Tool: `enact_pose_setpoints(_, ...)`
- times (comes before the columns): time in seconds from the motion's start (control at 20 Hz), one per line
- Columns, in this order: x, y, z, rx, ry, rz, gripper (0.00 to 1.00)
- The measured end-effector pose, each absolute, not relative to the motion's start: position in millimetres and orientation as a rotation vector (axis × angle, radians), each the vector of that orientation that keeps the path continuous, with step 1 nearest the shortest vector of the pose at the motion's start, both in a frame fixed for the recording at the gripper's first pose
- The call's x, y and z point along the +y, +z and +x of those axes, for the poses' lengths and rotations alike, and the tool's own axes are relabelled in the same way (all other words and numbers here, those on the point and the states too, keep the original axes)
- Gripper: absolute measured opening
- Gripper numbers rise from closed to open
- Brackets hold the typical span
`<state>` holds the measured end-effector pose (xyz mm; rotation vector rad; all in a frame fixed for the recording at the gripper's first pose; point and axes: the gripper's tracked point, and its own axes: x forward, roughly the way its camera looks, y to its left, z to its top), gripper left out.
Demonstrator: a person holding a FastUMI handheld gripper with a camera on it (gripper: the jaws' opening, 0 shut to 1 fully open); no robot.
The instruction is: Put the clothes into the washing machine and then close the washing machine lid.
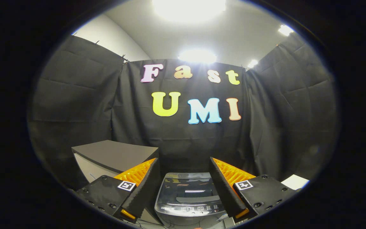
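Fingers (187, 190) spread wide, holding nothing; the washing machine (190, 197) sits between and just beyond them, lid down, base cut off.

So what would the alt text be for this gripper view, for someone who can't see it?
A small grey washing machine with a glossy dark lid down sits on the floor between the two spread fingers of an open, empty claw. A grey-topped box stands to its left, black cloth walls rise behind, and bright ceiling lights glare above.
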<state>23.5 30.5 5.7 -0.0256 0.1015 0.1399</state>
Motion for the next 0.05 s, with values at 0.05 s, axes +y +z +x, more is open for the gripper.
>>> enact_pose_setpoints(0.05, 28.7, 5.8, 23.5, 0.101, 0.136, -0.024, 0.97)
